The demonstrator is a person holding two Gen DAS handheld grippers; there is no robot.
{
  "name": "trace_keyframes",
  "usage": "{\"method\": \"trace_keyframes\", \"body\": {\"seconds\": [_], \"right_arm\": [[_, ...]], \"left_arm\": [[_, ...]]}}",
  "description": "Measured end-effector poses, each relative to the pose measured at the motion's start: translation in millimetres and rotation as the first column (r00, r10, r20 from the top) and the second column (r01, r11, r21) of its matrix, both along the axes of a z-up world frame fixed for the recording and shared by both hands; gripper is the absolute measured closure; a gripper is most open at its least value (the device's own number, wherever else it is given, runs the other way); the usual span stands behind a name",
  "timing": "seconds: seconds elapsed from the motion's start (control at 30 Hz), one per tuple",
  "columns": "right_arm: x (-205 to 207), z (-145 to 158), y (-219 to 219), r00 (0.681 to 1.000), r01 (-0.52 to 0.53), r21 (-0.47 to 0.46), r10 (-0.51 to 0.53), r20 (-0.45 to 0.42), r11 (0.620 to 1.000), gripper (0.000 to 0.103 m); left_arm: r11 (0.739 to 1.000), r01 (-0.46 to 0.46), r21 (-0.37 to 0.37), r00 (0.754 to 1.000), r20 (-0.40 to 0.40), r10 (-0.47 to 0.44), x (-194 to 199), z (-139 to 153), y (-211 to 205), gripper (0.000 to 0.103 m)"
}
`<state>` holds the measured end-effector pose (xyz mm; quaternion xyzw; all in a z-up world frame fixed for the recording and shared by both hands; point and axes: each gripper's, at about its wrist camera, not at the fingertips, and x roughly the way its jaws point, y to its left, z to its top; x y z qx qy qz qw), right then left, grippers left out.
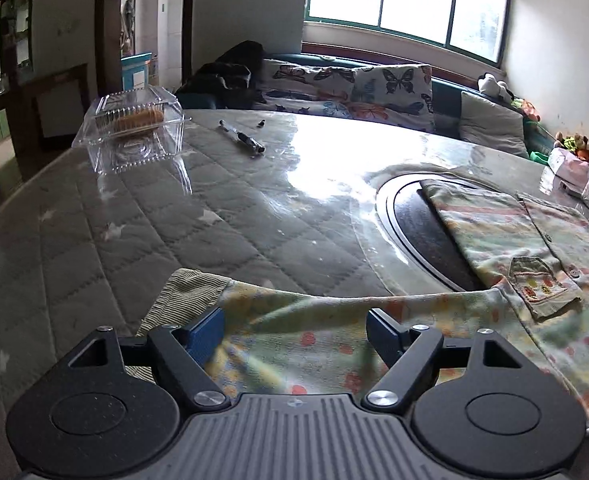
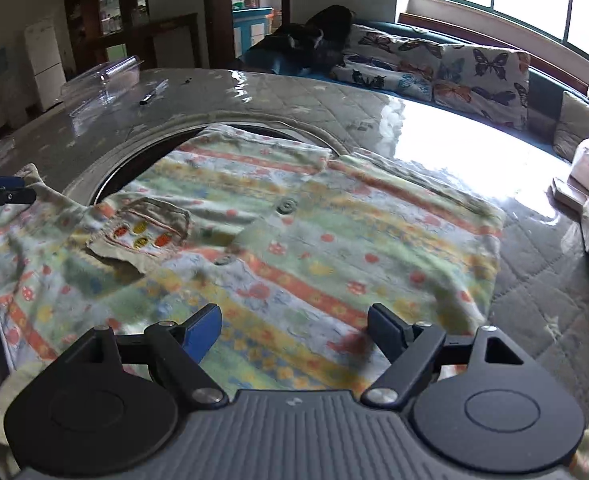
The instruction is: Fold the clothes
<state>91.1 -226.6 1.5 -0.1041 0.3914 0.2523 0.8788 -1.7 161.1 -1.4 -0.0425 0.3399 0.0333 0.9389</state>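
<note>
My left gripper [image 1: 294, 330] and right gripper [image 2: 294, 328] both hover with fingers spread wide, gripping nothing. The patterned shirt [image 2: 278, 232] lies flat on the table [image 1: 214, 184], filling the lower center of the right view.

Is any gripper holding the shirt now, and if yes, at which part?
Nothing is held. The left gripper and the right gripper both stand open above the shirt, not pinching the cloth.

Open left gripper [image 1: 294, 334] over patterned shirt [image 1: 494, 240]
</note>
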Motion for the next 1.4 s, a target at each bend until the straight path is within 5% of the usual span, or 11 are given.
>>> {"method": "trace_keyframes", "body": {"seconds": [0.13, 0.37, 0.63, 0.83, 1.17, 1.4], "right_arm": [[-8.6, 3.4, -6.9, 1.000, 0.018, 0.017, -0.018, 0.015, 1.000, 0.021], [-46.8, 9.8, -14.1, 0.998, -0.040, 0.000, 0.040, 0.049, 0.999, 0.020], [-84.4, 6.6, -5.4, 0.995, -0.073, -0.029, 0.075, 0.071, 0.997, 0.017], [-101.8, 6.1, -11.1, 0.993, -0.048, -0.046, 0.053, 0.102, 0.998, 0.017], [-114.6, 11.2, -58.6, 0.990, 0.110, 0.079, -0.116, 0.081, 0.991, 0.017], [-107.9, 11.2, -123.8, 0.933, 0.333, 0.093, -0.342, 0.108, 0.938, 0.017]], "left_arm": [[0.998, 0.014, 0.054, 1.000, -0.001, -0.014, 3.3, -2.3, -2.8, 0.022], [0.999, 0.005, 0.042, 1.000, 0.008, -0.006, 0.9, -0.8, -1.5, 0.021], [1.000, 0.013, 0.017, 0.999, 0.033, -0.014, -23.0, 5.5, -20.1, 0.002], [0.996, 0.032, 0.078, 0.999, 0.006, -0.033, -31.2, -5.9, -26.8, 0.000], [0.999, -0.010, 0.043, 1.000, 0.018, 0.010, -26.8, 6.8, -30.3, 0.000], [0.999, 0.044, -0.013, 0.998, 0.039, -0.044, -16.2, 18.9, -59.8, 0.000]]}}
